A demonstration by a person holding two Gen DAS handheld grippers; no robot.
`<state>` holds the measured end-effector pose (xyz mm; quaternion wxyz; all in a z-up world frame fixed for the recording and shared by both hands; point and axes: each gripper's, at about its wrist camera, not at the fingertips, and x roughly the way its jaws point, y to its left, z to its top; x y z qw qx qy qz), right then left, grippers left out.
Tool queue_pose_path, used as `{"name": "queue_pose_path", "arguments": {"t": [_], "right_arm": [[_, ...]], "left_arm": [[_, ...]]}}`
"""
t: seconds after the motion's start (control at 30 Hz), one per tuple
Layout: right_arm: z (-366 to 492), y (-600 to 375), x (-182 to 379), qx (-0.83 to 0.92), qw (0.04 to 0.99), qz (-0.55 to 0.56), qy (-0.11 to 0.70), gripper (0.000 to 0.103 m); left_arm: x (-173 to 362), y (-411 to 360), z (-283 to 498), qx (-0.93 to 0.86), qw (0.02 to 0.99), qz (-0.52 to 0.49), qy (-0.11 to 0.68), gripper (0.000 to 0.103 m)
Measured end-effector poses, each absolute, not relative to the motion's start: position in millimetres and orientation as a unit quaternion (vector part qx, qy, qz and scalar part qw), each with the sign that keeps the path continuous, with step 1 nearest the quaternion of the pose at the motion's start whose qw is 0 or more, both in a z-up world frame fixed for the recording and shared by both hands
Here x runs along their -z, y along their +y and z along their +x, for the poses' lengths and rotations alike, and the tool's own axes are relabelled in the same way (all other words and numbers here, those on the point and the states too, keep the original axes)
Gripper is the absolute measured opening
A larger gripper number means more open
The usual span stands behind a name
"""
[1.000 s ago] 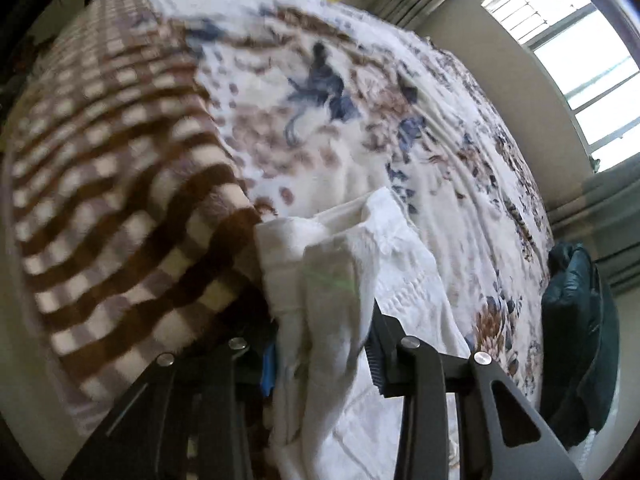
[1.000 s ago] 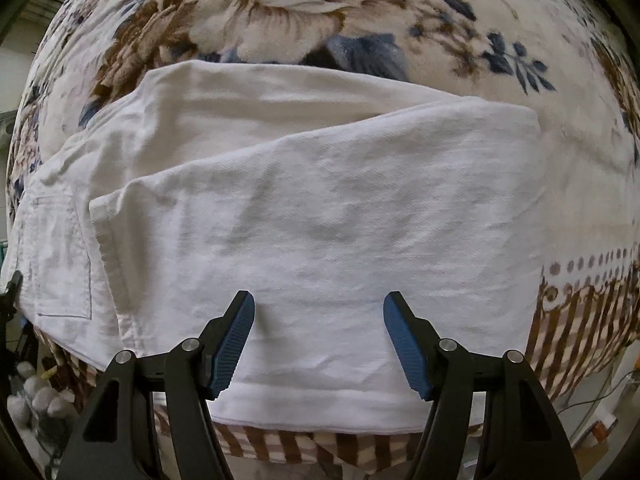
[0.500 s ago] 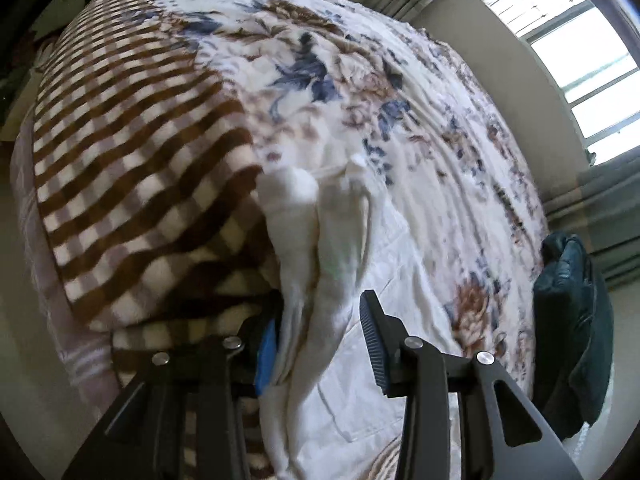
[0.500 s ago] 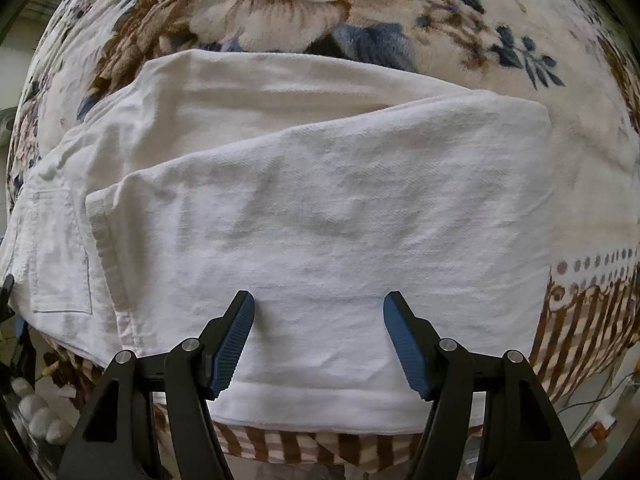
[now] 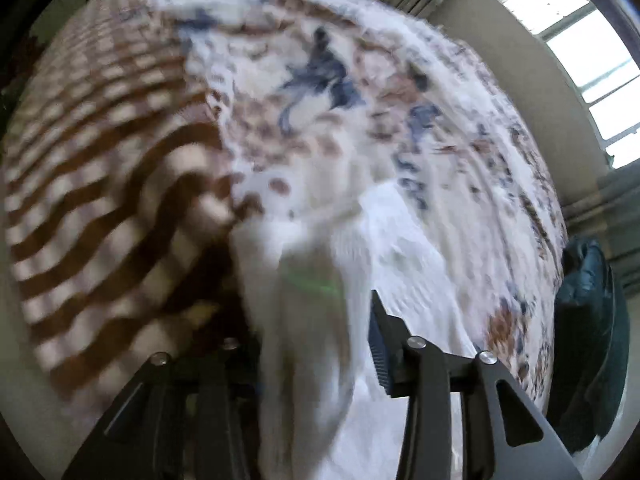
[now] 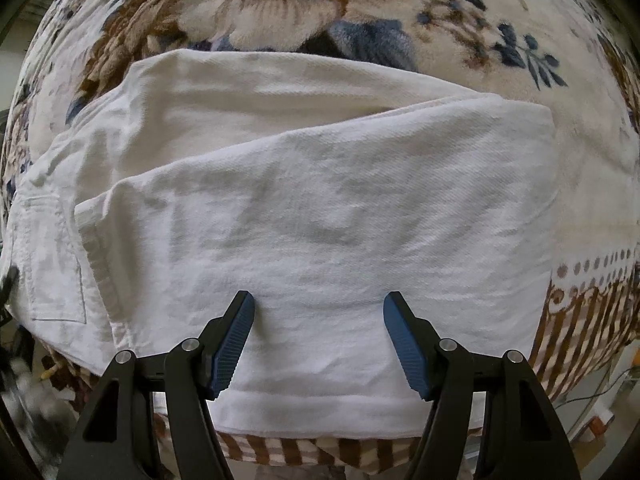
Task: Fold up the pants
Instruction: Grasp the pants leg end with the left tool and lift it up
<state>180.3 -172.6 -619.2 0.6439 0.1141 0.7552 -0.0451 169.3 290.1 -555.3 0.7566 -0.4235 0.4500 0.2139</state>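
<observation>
1. The white pants (image 6: 320,208) lie folded on the bed's floral blanket (image 6: 304,4).
2. The right gripper (image 6: 319,340) hovers above them, fingers apart.
3. The left gripper (image 5: 316,344) is opening, with bunched pants fabric between its fingers.

Motion blur smears the whole left wrist view, softening the blanket (image 5: 120,184) checks and flower print to streaks. A bunched fold of the white pants (image 5: 308,320) hides the left finger pad of the left gripper (image 5: 316,344), whose jaws are opening with the cloth between them; contact cannot be judged. In the right wrist view, the pants' left end (image 6: 44,280) runs into the dark frame edge, beside an unreadable blurred clutter (image 6: 28,384).
</observation>
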Motion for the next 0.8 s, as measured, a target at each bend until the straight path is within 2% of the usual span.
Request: {"name": "queue_pose_path", "arguments": {"t": [0.1, 0.2, 0.3, 0.33, 0.4, 0.43, 0.57, 0.8], "right_arm": [[183, -171, 621, 0.045, 0.645, 0.109, 0.755, 0.07], [183, -165, 622, 0.045, 0.647, 0.095, 0.755, 0.07], [184, -160, 621, 0.043, 0.65, 0.081, 0.754, 0.07], [182, -158, 622, 0.043, 0.65, 0.081, 0.754, 0.071], [182, -156, 622, 0.031, 0.651, 0.087, 0.754, 0.085], [182, -156, 621, 0.026, 0.653, 0.089, 0.752, 0.088], [177, -156, 615, 0.021, 0.659, 0.088, 0.747, 0.089], [170, -170, 616, 0.018, 0.657, 0.107, 0.746, 0.089]], "left_arm": [[578, 301, 180, -0.21, 0.736, -0.446, 0.464, 0.04], [556, 285, 182, -0.21, 0.765, -0.382, 0.475, 0.026], [531, 267, 177, -0.216, 0.784, -0.331, 0.479, 0.021], [520, 261, 175, -0.218, 0.788, -0.316, 0.481, 0.021], [503, 253, 171, -0.222, 0.794, -0.297, 0.481, 0.02], [493, 250, 167, -0.226, 0.798, -0.287, 0.48, 0.02], [467, 245, 149, -0.24, 0.802, -0.281, 0.47, 0.02], [454, 230, 140, -0.247, 0.802, -0.279, 0.467, 0.019]]}}
